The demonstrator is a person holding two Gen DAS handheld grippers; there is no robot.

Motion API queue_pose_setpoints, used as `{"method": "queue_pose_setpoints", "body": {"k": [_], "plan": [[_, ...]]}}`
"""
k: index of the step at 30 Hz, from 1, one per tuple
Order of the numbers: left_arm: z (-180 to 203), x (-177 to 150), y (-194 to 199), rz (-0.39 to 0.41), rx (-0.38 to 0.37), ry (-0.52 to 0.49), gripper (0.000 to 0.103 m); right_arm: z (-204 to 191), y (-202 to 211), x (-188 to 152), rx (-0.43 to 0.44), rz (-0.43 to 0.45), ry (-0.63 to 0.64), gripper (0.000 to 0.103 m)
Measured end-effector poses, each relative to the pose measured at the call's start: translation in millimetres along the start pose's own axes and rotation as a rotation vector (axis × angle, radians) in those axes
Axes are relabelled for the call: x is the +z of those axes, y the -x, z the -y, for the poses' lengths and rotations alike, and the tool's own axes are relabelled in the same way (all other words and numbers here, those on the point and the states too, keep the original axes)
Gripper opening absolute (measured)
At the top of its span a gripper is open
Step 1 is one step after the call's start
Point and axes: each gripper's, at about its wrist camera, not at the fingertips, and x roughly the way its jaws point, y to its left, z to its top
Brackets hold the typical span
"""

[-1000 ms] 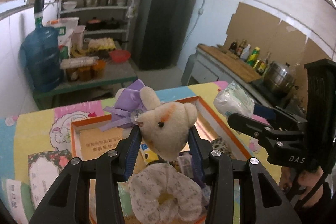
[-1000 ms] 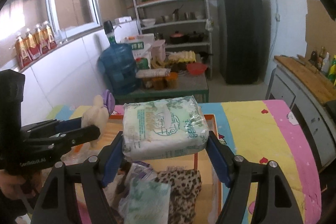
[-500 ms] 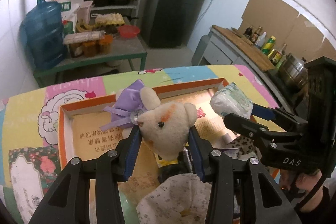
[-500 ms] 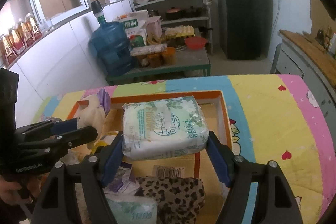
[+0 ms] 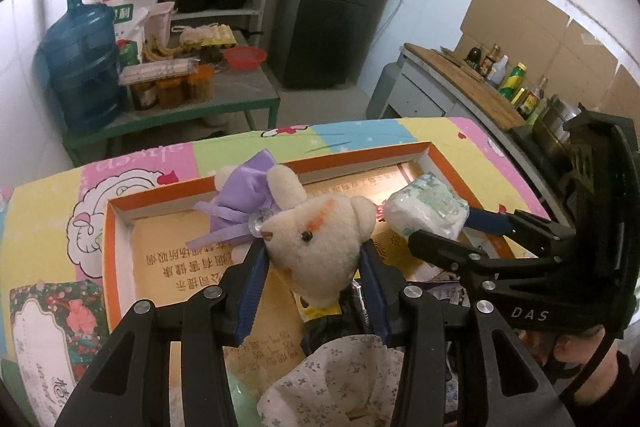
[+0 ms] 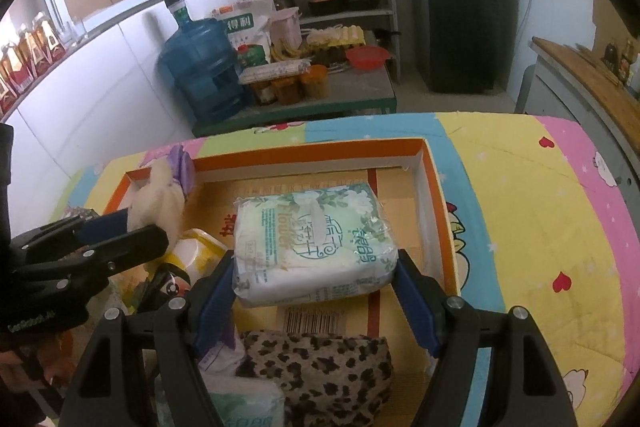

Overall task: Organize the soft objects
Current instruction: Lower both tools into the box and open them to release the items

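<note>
Much of the box's [image 6: 434, 187] near end is hidden from us behind the gripper frames, and the small packets piled there are too jumbled to name. We count two grippers, each with one soft thing in it.

Our left gripper [image 5: 312, 263] is closed part-way on one cream plush bear [image 5: 316, 247], its blue pads pressing the sides of the bear's head; the purple bow [image 5: 240, 199] sticks out past the fingertips. The bear hangs above the box's bare cardboard floor, toward its left wall.

Our right gripper [image 6: 316, 275] is spread wide yet clamped on one tissue pack [image 6: 312, 239], which fills the whole gap between the pads and is held flat, above the box's middle, clear of the right wall.

Inside the box, at its near end, we make out one leopard-print cloth [image 6: 320, 367] below the tissue pack, one second tissue pack [image 6: 244, 407] cut off by the frame edge, and one floral white cloth [image 5: 332, 383] under the bear. The box rests on a cartoon-print quilt [image 6: 540, 227].
</note>
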Motion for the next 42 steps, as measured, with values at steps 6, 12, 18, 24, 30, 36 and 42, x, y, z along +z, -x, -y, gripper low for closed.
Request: {"method": "queue_pose_setpoints", "body": {"k": [6,12,18,24,30,36,42], "plan": [[-5.2,-1.1,1.6,-0.005,-0.028,0.038,0.054,-1.7,-5.3,-2.2,-0.020,-0.037,0.001,0.076],[-8.2,-2.5,7.6,0.018,-0.019,0.040,0.063,-3.6,-2.7,-3.4,-0.025,-0.025,0.000,0.082],[-11.2,-2.5,21.1,0.054,-0.014,0.045,0.066,-5.7,8.5,-8.8,-0.033,0.000,0.001,0.083],[-10.6,-4.7,38.3,0.092,-0.013,0.039,0.066,-7.2,20.3,-15.0,-0.042,0.013,0.003,0.083],[-9.7,-9.1,59.6,0.138,-0.009,0.029,0.066,-14.1,32.5,-16.5,-0.056,0.039,0.014,0.083],[-7.8,-16.1,82.8,0.184,-0.009,0.016,0.066,-26.3,52.3,-20.6,-0.075,0.094,0.031,0.083],[-8.3,-22.4,104.2,0.220,-0.019,0.018,0.066,-39.7,70.0,-25.3,-0.079,0.129,0.040,0.083]]}}
